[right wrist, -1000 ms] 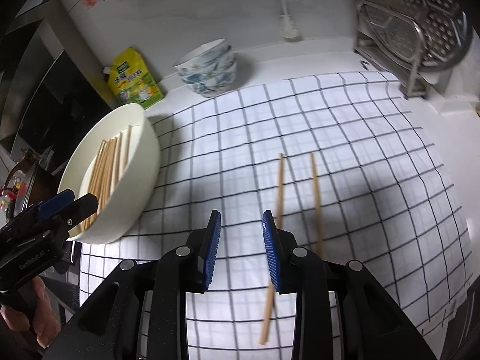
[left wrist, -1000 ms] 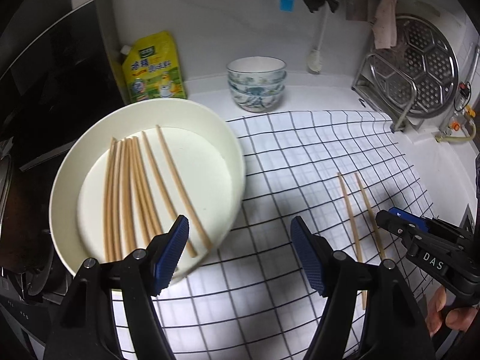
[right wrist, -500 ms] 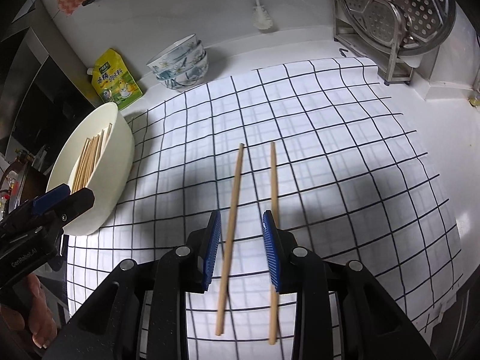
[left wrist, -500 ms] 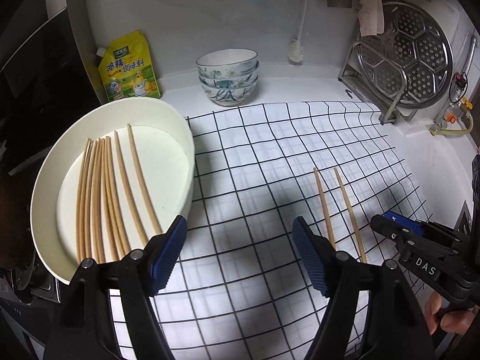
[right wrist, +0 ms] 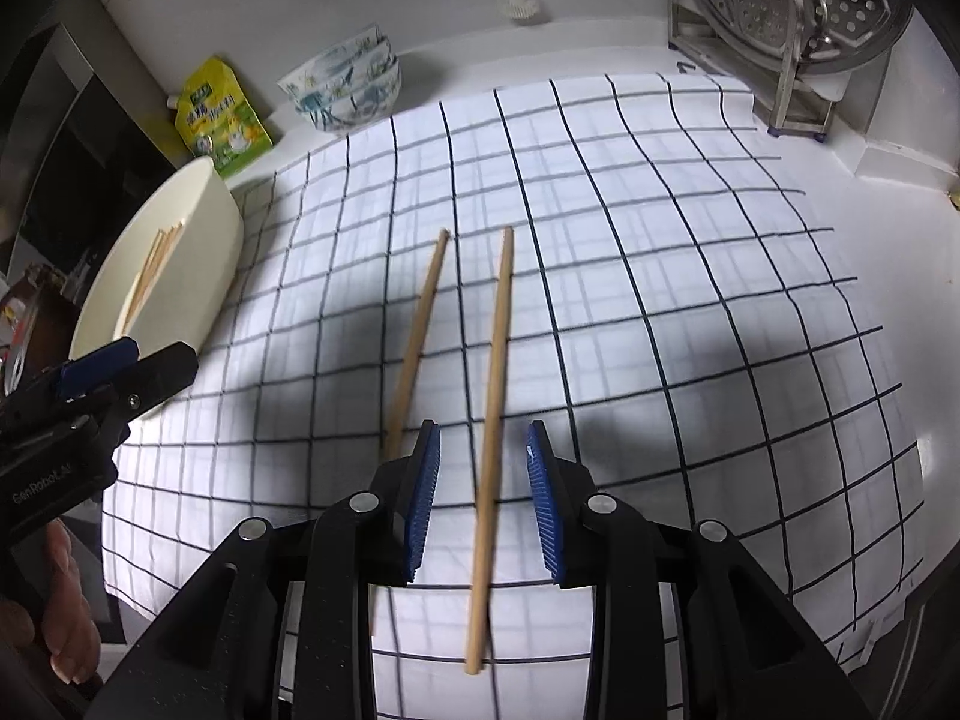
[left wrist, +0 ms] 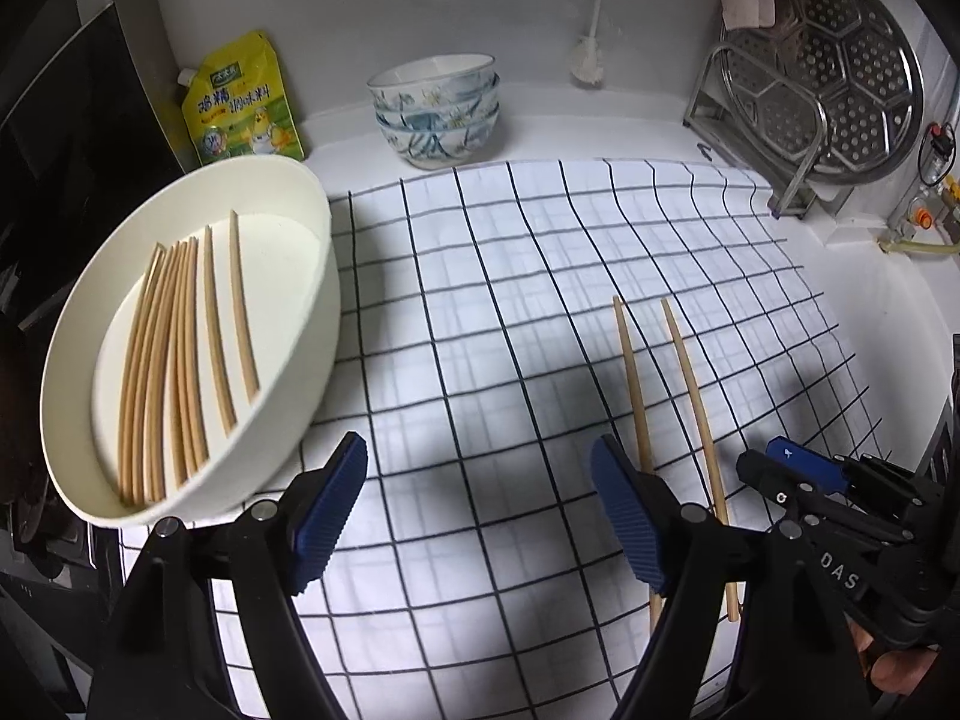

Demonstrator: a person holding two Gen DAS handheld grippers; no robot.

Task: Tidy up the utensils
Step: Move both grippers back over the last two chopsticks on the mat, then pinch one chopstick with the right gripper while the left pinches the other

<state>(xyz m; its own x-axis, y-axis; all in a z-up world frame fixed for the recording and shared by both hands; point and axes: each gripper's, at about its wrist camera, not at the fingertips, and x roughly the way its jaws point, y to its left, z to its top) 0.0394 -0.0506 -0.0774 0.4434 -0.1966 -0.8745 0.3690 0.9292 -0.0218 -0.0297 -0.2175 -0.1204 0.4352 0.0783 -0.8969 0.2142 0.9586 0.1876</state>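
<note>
2 loose chopsticks (right wrist: pixel 420 336) side by side on checked cloth (right wrist: pixel 660 300), right chopstick (right wrist: pixel 492 414) running between the pads of right gripper (right wrist: pixel 483 498). Pads parted, clear of the wood on both sides, nothing clamped. Left gripper (left wrist: pixel 480 504) over bare cloth between cream dish (left wrist: pixel 312 324) and the pair, jaws opening, nothing between them. Bundle of chopsticks (left wrist: pixel 174 360) lying flat inside the dish at the cloth's left edge. Stacked bowls (left wrist: pixel 435 111) and yellow pouch (left wrist: pixel 243 102) by the back wall.

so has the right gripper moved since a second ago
Yes. The right gripper has shifted rightward over the checked cloth; it now straddles the right chopstick, not the left chopstick.
</note>
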